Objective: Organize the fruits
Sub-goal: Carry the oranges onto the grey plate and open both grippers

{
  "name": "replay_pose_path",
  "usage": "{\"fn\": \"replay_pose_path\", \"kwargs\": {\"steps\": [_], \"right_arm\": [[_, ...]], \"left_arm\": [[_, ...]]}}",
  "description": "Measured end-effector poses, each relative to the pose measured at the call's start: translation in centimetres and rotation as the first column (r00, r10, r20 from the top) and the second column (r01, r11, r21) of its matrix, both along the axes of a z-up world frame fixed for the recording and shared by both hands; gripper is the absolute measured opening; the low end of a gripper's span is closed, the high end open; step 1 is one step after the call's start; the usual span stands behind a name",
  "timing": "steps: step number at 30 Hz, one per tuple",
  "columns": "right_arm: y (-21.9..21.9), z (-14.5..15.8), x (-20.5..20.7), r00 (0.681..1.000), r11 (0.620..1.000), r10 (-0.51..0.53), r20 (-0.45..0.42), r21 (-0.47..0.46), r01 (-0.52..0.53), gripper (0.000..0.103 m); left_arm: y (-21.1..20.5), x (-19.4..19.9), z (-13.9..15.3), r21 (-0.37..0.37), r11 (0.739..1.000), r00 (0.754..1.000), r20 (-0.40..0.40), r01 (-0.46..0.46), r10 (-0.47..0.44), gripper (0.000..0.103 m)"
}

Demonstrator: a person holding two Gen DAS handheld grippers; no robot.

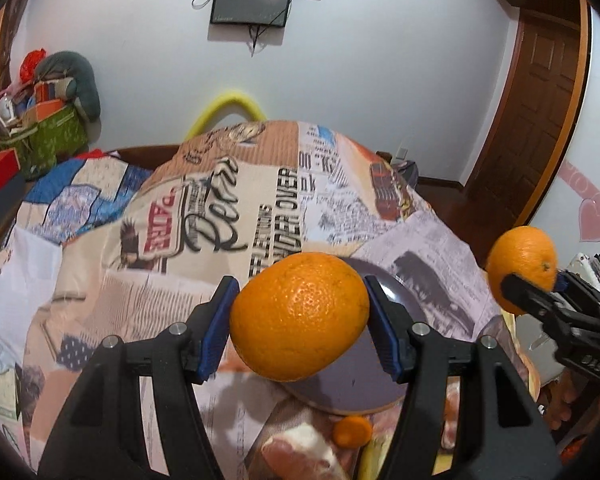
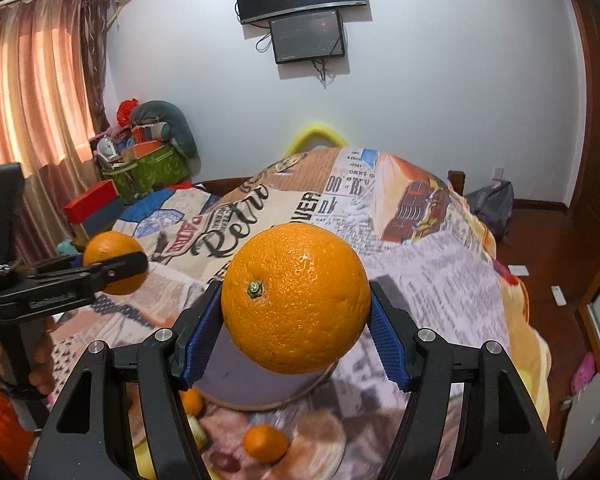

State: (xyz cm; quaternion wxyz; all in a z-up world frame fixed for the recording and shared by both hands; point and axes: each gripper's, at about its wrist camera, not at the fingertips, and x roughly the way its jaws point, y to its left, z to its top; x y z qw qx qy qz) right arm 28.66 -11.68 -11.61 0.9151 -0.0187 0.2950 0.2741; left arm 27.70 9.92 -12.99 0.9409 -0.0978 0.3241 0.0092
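Through the left wrist camera, the left claw point(image 1: 300, 320) pinches an orange point(image 1: 300, 316) between its blue pads point(image 1: 220, 320), held in the air above a round grey plate point(image 1: 384, 360) that lies on the bed's newspaper-print quilt point(image 1: 180, 240). The plate sits directly under and slightly right of the fruit, so the coming move looks like a short drop straight down. At the right edge the right claw point(image 1: 540, 288) grips a second orange point(image 1: 524, 264), off to the side of the plate. A small tangerine point(image 1: 352, 432) rests on the quilt just beside the plate's near rim. Through the right wrist camera, the right claw point(image 2: 296, 320) clamps its orange point(image 2: 296, 296), stem end facing the lens, and the grey plate point(image 2: 236, 376) shows below and a little left of it. The left claw point(image 2: 116, 268), at the far left, carries its orange point(image 2: 112, 252). Two small tangerines point(image 2: 266, 442) lie on the quilt beside the plate. By my estimate the left claw is nearer the plate's centre.
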Motion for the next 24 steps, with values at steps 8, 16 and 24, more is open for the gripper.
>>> {"fn": "replay_pose_path", "kwargs": {"steps": [8,16,24], "right_arm": [[1.7,-1.1,3.5,0.999,0.999,0.033,-0.017,-0.036,-0.033,0.066],[3.4,-3.9,6.4,0.993,0.992,0.081,-0.091,-0.093,-0.089,0.066],[4.6,-7.2,8.5,0.978,0.979,0.110,-0.179,-0.151,-0.138,0.066]], "left_arm": [[-0.3,3.3,-0.6,0.007,1.000,1.000,-0.015,0.014,-0.014,0.062],[-0.1,6.9,-3.7,0.004,1.000,0.996,-0.090,0.020,-0.019,0.062],[-0.1,9.6,-7.2,0.001,0.998,0.983,-0.173,0.056,-0.055,0.062]]}}
